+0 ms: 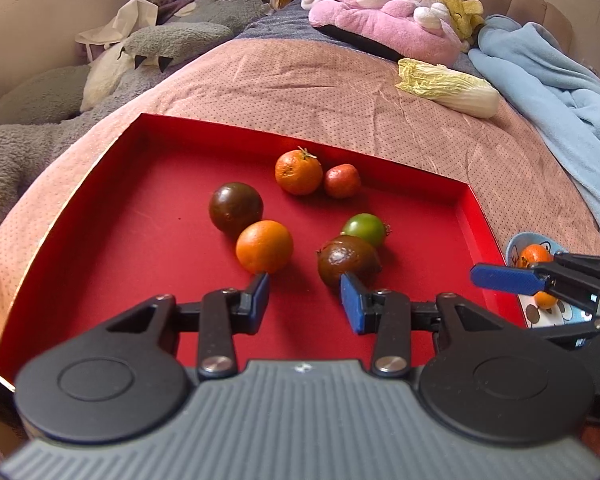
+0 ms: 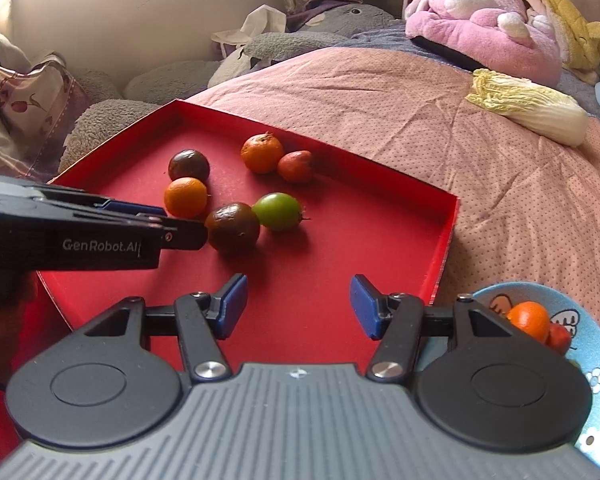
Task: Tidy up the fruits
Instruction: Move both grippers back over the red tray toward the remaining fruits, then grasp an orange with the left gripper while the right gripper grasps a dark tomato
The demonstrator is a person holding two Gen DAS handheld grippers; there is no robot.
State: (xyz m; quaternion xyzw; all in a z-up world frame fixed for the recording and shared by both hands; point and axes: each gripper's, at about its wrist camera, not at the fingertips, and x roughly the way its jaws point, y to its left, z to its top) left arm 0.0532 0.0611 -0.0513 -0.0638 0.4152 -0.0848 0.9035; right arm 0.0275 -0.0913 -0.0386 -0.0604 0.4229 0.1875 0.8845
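Note:
A red tray (image 1: pixel 100 240) (image 2: pixel 380 248) on the bed holds several fruits: two oranges (image 1: pixel 264 246) (image 1: pixel 298 172), two dark brown fruits (image 1: pixel 236 209) (image 1: pixel 348 260), a green one (image 1: pixel 364 229) and a small red one (image 1: pixel 342 180). My left gripper (image 1: pixel 305 298) is open and empty, its tips just short of the near orange and the near dark fruit (image 2: pixel 232 226). My right gripper (image 2: pixel 299 306) is open and empty over the tray's near right part. A blue bowl (image 2: pixel 596 320) right of the tray holds an orange (image 2: pixel 529 319) and a red fruit (image 2: pixel 559 337).
A napa cabbage (image 1: pixel 448 87) (image 2: pixel 528 110) lies on the pink bedspread behind the tray. Plush toys sit at the back: a grey one (image 1: pixel 172 40) and a pink one (image 1: pixel 384 12). A blue blanket (image 1: pixel 548 92) lies at the right.

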